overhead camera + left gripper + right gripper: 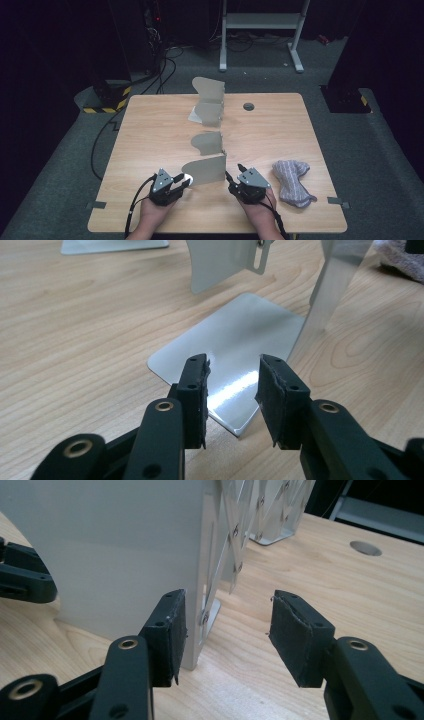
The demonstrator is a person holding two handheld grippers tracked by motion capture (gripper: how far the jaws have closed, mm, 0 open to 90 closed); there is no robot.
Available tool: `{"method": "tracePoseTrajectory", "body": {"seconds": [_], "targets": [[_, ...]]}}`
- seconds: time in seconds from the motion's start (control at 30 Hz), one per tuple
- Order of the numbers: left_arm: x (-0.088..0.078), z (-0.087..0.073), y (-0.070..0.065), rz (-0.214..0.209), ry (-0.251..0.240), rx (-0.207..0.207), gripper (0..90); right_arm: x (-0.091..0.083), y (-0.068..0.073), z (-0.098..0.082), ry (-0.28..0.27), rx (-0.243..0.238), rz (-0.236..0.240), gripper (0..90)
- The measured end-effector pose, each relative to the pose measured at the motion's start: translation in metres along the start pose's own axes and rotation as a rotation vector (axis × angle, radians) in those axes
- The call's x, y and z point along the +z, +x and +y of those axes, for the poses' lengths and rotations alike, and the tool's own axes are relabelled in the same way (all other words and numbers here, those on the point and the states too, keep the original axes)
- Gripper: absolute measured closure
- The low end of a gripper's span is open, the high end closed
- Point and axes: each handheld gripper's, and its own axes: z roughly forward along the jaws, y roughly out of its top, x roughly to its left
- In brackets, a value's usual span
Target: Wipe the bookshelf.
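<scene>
A grey metal expanding rack stands stretched down the middle of the table, from its far panel (209,95) to its near panel (205,170). My left gripper (181,182) sits at the near panel's left side. Its jaws (232,385) stand open just above the shiny flat foot plate (235,340), with nothing pressed between them. My right gripper (231,179) is at the near panel's right edge. It (227,625) is open, its left fingertip (167,630) close against the upright panel (110,550), beside the scissor lattice (245,510).
A grey knitted cloth (292,181) lies on the table to the right of my right gripper. A round cable hole (248,106) sits near the far edge. A white frame (260,30) and cables stand on the floor beyond the table.
</scene>
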Motion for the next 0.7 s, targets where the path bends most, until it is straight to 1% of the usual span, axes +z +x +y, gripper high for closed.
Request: {"method": "tracePoseTrajectory", "body": {"seconds": [0.03,0.1,0.17,0.33,0.37,0.43,0.47,0.53,0.6,0.63,0.67,0.7], "targets": [[0.002,0.000,-0.001,-0.003,0.013,0.003,64.4,0.000,0.000,0.000,0.002,0.000,0.002,48.0],[0.003,0.001,-0.003,-0.011,0.008,0.010,65.0,0.001,0.002,-0.001,0.005,0.001,0.006,47.6],[0.003,0.001,-0.004,-0.012,0.008,0.016,67.4,0.000,0.003,-0.002,0.006,-0.005,0.008,47.3],[0.005,0.002,-0.006,-0.026,0.012,0.014,68.5,-0.005,0.005,-0.001,-0.005,-0.010,0.007,46.7],[0.006,0.003,-0.007,-0.031,0.014,0.022,68.5,-0.005,0.005,-0.001,-0.008,-0.012,0.007,46.5],[0.007,0.005,-0.011,-0.039,0.015,0.031,68.5,-0.008,0.005,-0.001,-0.013,-0.009,0.005,46.2],[0.009,0.006,-0.013,-0.045,0.012,0.029,68.5,-0.009,0.006,0.000,-0.014,-0.006,0.003,45.8],[0.013,0.009,-0.018,-0.060,0.012,0.042,68.5,-0.011,0.006,0.000,-0.020,-0.001,0.003,45.3],[0.018,0.011,-0.024,-0.081,0.018,0.059,68.6,-0.012,0.006,0.000,-0.023,0.003,0.003,44.9],[0.022,0.012,-0.029,-0.094,0.025,0.071,68.5,-0.012,0.006,0.000,-0.023,0.001,0.000,44.8],[0.024,0.013,-0.033,-0.105,0.022,0.079,68.5,-0.012,0.006,-0.001,-0.018,0.001,-0.005,44.7],[0.025,0.014,-0.035,-0.109,0.022,0.085,68.2,-0.012,0.005,-0.002,-0.014,0.002,-0.007,44.7]]}}
